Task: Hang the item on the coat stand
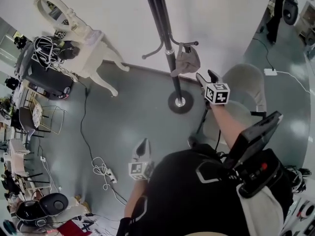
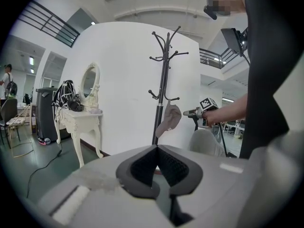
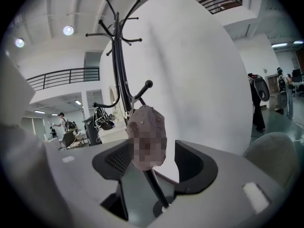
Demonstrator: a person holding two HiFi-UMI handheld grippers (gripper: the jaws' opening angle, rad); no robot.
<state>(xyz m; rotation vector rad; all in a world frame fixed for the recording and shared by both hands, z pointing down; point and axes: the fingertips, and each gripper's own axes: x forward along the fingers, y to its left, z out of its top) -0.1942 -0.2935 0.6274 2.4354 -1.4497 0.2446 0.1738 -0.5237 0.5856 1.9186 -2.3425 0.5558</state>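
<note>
The right gripper [image 3: 153, 161] is released and the left gripper [image 2: 157, 151] clenched on nothing, while the cap [image 3: 142, 120] on 1 coat stand [image 3: 118, 70] hook looks light and floppy, best pinched at its brim.

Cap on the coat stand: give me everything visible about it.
The cap is soft, dusty grey-brown fabric, with what looks like its brim pointing down. It hangs limp from a lower hook of the black coat stand, clear of the ground. Nothing but the hook appears to touch it. The right gripper sits just in front, fingers open and off the cloth.
</note>
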